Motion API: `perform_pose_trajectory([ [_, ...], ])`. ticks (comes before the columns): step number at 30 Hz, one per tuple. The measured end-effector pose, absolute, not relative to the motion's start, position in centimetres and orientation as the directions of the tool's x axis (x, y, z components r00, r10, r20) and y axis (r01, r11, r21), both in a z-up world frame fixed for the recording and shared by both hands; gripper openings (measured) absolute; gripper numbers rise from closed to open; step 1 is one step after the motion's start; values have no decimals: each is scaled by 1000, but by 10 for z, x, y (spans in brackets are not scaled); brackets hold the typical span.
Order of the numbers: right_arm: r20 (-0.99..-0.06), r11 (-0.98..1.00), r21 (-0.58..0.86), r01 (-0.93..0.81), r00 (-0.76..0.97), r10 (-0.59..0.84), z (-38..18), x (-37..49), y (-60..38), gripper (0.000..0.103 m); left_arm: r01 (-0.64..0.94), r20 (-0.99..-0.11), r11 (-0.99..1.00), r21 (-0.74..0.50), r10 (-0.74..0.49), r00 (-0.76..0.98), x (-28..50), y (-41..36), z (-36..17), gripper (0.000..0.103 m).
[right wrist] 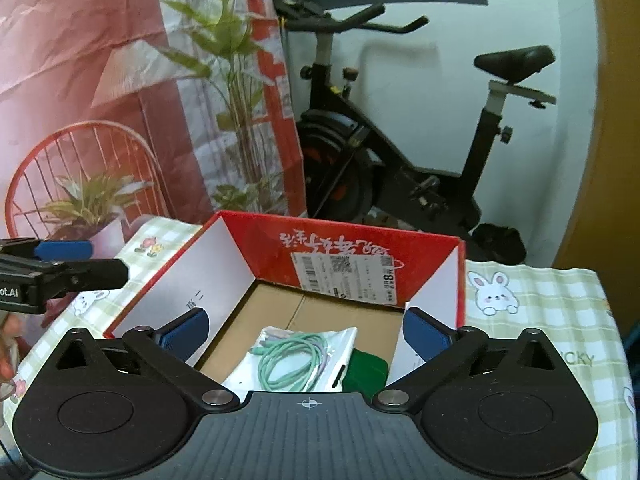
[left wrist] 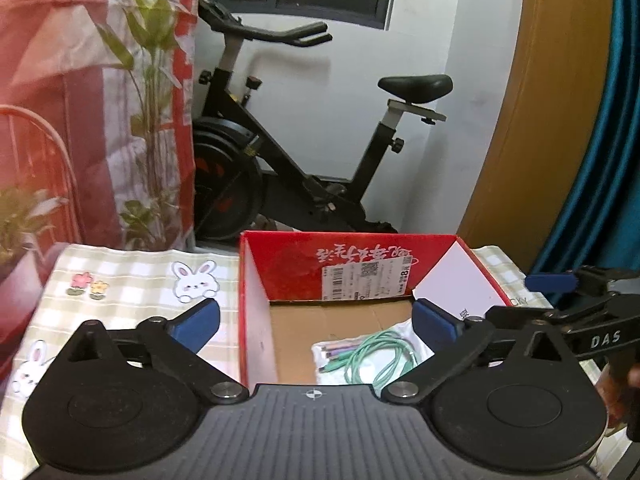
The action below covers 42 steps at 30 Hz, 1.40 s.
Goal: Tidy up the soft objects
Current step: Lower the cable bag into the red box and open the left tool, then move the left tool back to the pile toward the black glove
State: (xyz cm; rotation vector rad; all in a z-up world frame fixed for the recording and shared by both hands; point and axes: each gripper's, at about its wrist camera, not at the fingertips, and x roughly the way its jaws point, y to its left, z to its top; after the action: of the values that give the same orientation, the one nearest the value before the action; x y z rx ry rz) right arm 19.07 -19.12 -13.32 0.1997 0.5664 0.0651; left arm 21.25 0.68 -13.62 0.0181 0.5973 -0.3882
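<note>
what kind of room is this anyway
Most likely a room in someone's home: an exercise bike stands by the wall, potted plants sit at left, and a bunny-print tablecloth covers the table.

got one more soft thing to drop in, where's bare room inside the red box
Bare brown floor lies at the back of the red cardboard box, between the labelled far wall and the clear bag of mint-green cables. The near right corner is crowded: a dark green item sits beside the bag. Both grippers hover open.

A green item (right wrist: 366, 372) in the red box (right wrist: 340, 236) sits half-hidden behind the right gripper's body at six o'clock. The shipping label (right wrist: 346, 278) print is unreadably small, upside down.
</note>
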Motion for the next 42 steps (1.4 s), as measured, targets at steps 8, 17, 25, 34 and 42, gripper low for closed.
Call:
perform_pose_trajectory([
  [8, -448, 972, 237, 7, 888, 102, -121, 148, -192, 103, 356, -532, 933, -54, -329, 781, 175, 17, -127, 103],
  [17, -383, 973, 230, 14, 920, 78, -120, 98, -183, 103, 336, -515, 940, -49, -312, 798, 137, 28, -128, 103],
  [25, -344, 965, 261, -7, 934, 99, -134, 59, -178, 103, 340, -512, 939, -44, -314, 800, 103, 35, -138, 103],
  [34, -361, 976, 219, 5, 930, 76, -165, 30, -166, 103, 345, -556, 936, -74, -326, 765, 74, 43, -168, 103],
  [42, -453, 986, 169, -6, 888, 83, -199, 20, -135, 103, 348, -627, 924, -156, -365, 688, 70, 40, -207, 102],
])
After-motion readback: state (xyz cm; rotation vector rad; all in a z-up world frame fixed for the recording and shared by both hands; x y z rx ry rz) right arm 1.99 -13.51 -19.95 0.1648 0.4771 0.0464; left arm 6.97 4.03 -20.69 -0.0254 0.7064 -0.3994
